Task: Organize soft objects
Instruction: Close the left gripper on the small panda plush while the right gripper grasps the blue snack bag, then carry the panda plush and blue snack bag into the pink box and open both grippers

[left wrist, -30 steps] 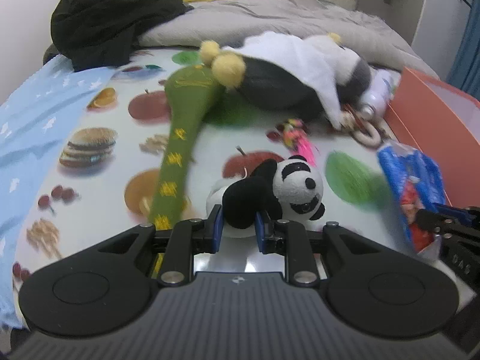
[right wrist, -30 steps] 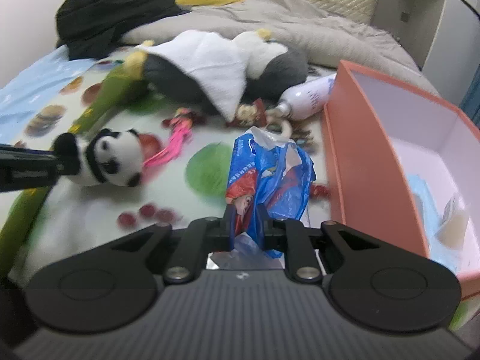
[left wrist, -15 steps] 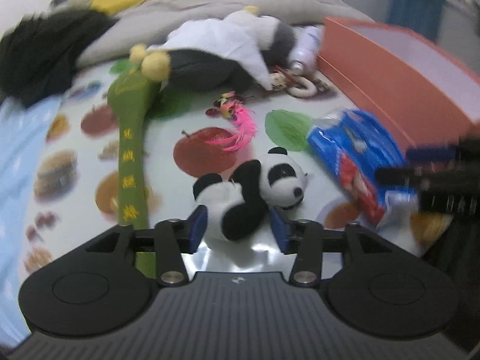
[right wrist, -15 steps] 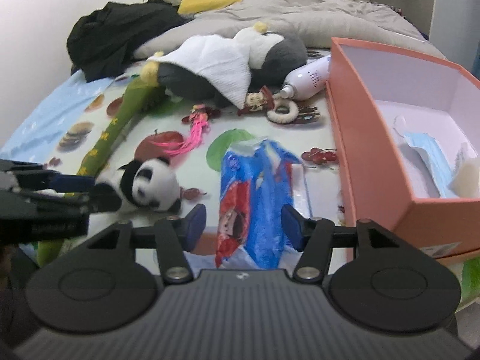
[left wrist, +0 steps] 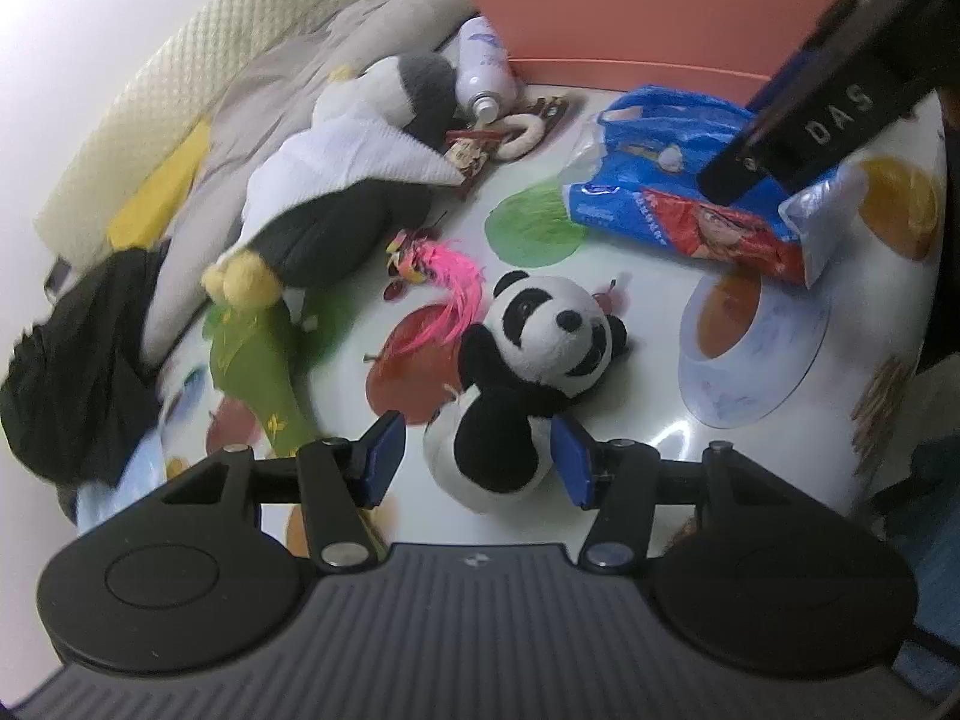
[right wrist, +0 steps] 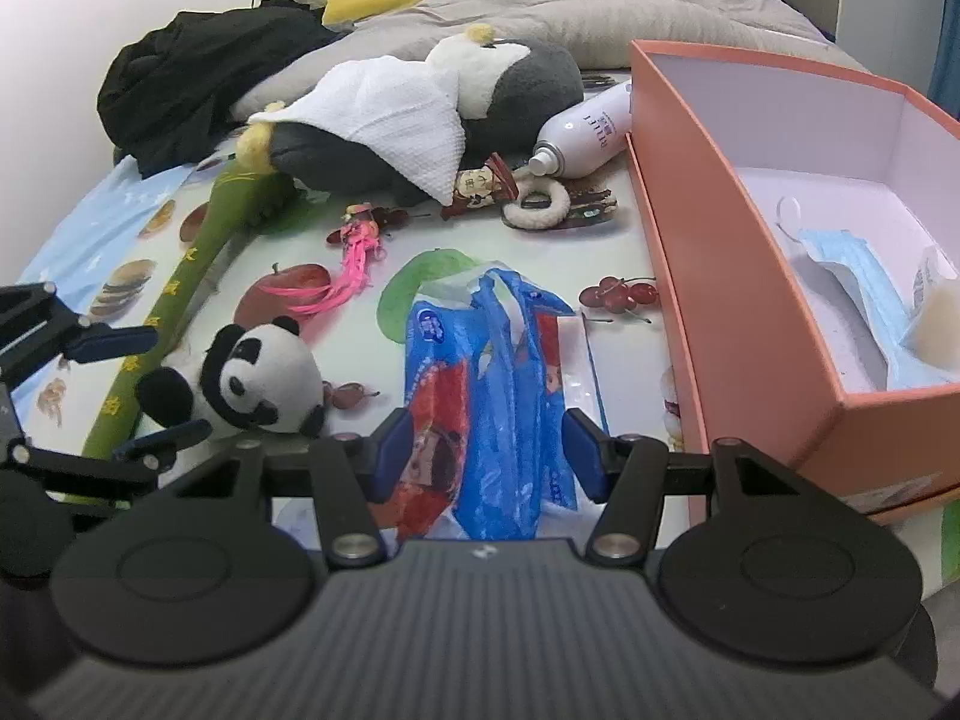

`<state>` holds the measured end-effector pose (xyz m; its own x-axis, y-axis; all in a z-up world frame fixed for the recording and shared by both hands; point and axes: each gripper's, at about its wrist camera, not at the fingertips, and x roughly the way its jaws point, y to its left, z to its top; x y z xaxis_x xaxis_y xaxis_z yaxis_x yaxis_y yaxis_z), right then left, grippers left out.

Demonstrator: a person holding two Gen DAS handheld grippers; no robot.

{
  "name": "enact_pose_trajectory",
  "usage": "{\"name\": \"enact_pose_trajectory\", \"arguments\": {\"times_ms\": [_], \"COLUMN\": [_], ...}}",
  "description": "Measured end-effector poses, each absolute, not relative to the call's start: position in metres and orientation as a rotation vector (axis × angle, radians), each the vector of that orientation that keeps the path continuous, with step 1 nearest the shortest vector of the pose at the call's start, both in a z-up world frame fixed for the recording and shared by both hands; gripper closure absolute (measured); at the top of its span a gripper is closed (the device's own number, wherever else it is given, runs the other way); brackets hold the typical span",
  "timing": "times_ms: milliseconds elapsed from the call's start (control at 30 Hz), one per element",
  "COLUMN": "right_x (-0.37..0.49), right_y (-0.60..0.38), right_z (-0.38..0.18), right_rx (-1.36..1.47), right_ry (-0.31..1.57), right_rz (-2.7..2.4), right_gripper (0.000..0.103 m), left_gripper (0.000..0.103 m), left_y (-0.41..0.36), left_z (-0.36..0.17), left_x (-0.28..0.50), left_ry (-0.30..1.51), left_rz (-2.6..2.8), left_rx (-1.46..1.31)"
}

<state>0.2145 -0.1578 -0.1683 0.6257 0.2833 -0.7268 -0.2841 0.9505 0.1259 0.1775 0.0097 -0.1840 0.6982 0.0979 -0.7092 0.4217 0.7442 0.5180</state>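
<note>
My left gripper point(left wrist: 477, 459) stood spread around the toy panda point(left wrist: 528, 360), my right gripper point(right wrist: 489, 450) spread around the blue packet point(right wrist: 486, 396) beside the orange box point(right wrist: 708, 300)

Panda near left, tissue pack centre, box on the right.

The small black-and-white plush panda point(right wrist: 258, 381) lies left of the crinkled blue plastic tissue pack point(right wrist: 489, 396); the open orange cardboard box point(right wrist: 708, 276) stands right; the big grey-and-white plush penguin point(right wrist: 432, 120) sprawls far behind.
</note>
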Motion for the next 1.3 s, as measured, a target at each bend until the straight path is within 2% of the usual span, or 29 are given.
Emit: {"name": "enact_pose_trajectory", "arguments": {"times_ms": [633,733,800,833,900,1000,1300], "right_x": [0.234,0.235,0.237,0.237,0.237,0.237,0.226], "right_y": [-0.153,-0.151,-0.15,-0.15,-0.149,-0.149,-0.151], "right_z": [-0.183,-0.182,-0.182,-0.182,-0.18,-0.178,-0.147], "right_rx": [0.005,0.001,-0.005,-0.007,-0.017,-0.014,-0.084], "right_ry": [0.869,0.878,0.887,0.89,0.89,0.898,0.878], "right_rz": [0.368,0.389,0.391,0.394,0.398,0.409,0.451], "right_gripper": [0.045,0.054,0.067,0.069,0.086,0.092,0.096], "left_gripper": [0.043,0.043,0.043,0.044,0.045,0.049,0.051], "left_y": [0.017,0.017,0.017,0.017,0.017,0.019,0.048], "left_z": [-0.206,-0.208,-0.209,-0.208,-0.208,-0.203,-0.179], "left_x": [0.197,0.199,0.2,0.2,0.2,0.199,0.193], "left_ry": [0.847,0.852,0.853,0.853,0.853,0.86,0.938], "left_rz": [-0.214,-0.202,-0.192,-0.188,-0.18,-0.165,-0.064], "left_rx": [0.704,0.687,0.675,0.669,0.656,0.606,0.163]}}
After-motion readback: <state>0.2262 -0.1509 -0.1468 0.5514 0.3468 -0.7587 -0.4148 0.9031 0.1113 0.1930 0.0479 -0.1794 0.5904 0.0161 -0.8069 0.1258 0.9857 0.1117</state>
